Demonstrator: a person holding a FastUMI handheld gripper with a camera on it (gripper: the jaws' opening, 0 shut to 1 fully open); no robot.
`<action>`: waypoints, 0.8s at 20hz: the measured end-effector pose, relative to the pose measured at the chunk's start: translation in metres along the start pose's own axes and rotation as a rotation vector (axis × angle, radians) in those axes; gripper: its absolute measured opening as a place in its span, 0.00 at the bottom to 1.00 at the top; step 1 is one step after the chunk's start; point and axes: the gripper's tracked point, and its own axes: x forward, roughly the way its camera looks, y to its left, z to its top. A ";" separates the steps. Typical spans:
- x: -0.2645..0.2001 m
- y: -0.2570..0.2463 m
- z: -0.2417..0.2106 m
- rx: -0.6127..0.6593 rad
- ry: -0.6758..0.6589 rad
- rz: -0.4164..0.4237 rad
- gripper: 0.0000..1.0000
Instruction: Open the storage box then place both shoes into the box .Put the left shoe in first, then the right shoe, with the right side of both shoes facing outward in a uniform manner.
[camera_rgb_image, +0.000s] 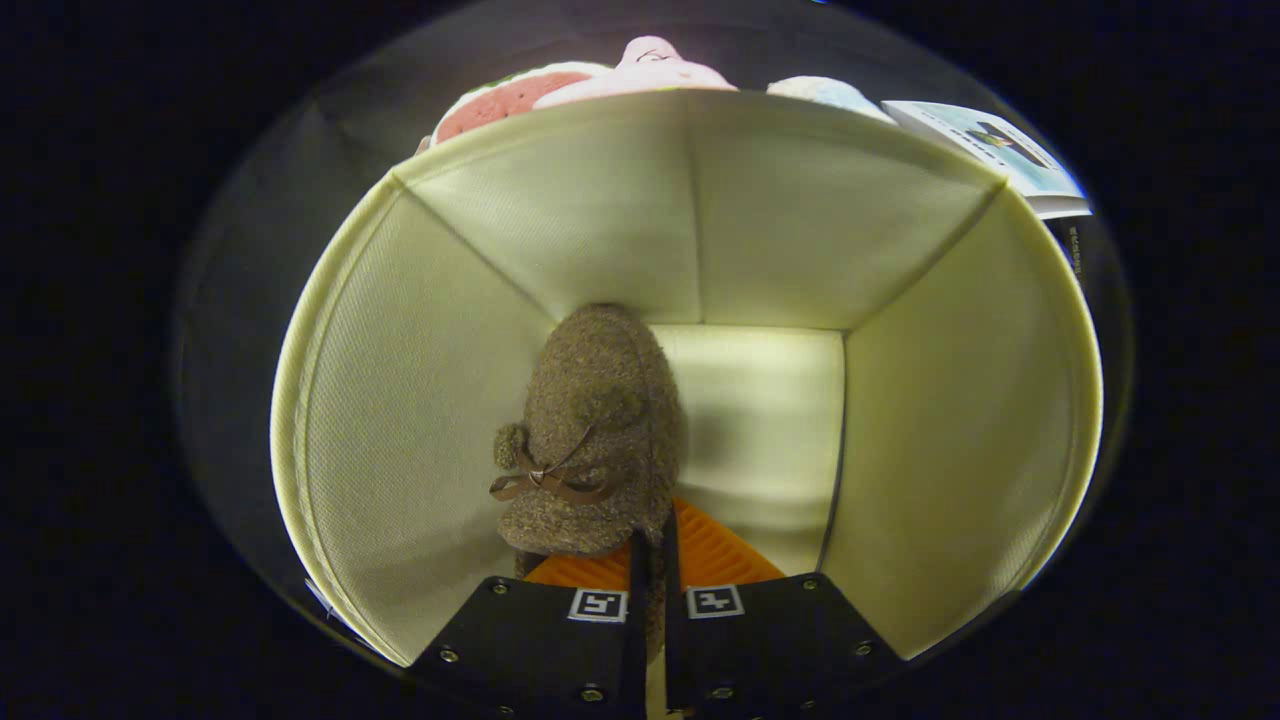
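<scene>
Right, the claw (650, 560) is nearly closed, its two fingers pinched on the heel rim of a fuzzy brown shoe (595, 430), so call it clenched on the shoe. Down it hangs, toe first, inside the open box (400, 400), toe near the far-left corner of the floor, body close beside the left wall; whether it touches that wall I cannot tell. Just under the fingers there's a ribbed orange patch (710, 550), seemingly the shoe's insole or sole, hard to say which. A little bow (545, 482) with a pompom sits on the upper, facing us.

Handling, as I judge it: soft, woolly, light, a shoe that flops rather than holds shape, so the rim pinch is the sensible hold; fabric that thin could slip out if swung. No fragility to fear. Leave the bow alone, it would only snag.

The box looks like stiff cloth, pale walls standing up well, lid out of the way. The right half of the floor lies bare, room for the second shoe.

Beyond the far wall: pink and red soft things (600, 85) and a booklet (990, 150) past the far-right corner.
</scene>
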 end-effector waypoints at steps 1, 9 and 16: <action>-0.004 0.001 0.003 -0.017 -0.007 0.016 0.11; -0.065 -0.008 0.016 -0.154 -0.152 0.115 0.48; -0.153 -0.059 0.029 -0.113 -0.256 0.214 0.52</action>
